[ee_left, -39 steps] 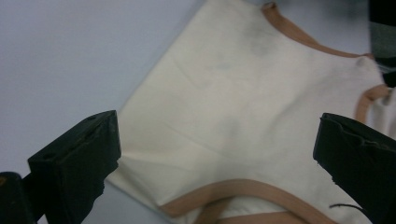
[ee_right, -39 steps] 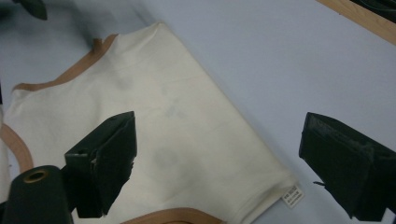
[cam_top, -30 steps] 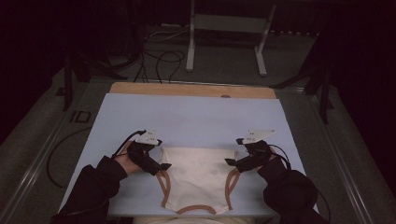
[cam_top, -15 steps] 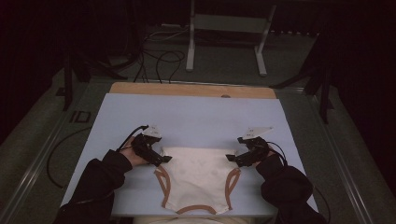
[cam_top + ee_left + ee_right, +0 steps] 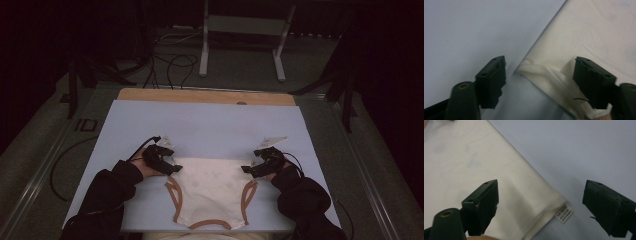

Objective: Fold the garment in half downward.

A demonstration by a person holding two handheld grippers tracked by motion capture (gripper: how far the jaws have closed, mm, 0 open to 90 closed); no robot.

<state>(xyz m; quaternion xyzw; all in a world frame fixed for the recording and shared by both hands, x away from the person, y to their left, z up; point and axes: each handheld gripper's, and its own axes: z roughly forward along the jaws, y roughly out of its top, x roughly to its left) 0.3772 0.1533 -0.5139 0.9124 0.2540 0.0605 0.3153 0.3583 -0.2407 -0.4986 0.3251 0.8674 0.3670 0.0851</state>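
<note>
A cream garment [image 5: 210, 192] with brown trim lies flat on the light blue table cover [image 5: 210, 125], near the front edge. My left gripper [image 5: 172, 169] is at its upper left corner. In the left gripper view the jaws [image 5: 540, 63] have just been closing and straddle the ribbed corner of the cloth [image 5: 584, 30], with the pads still apart from it. My right gripper [image 5: 247, 170] is at the upper right corner. In the right gripper view it [image 5: 541, 186] stands wide open over the cloth [image 5: 474, 157], whose corner bears a small white label [image 5: 564, 214].
A wooden strip [image 5: 205, 96] runs along the table's far edge. Beyond it stand a metal frame [image 5: 240, 45] and loose cables [image 5: 170, 65] on the dark floor. The blue cover is bare behind the garment and to both sides.
Both grippers have sunk a little and come down onto the garment's two upper corners. The garment itself has not moved.
</note>
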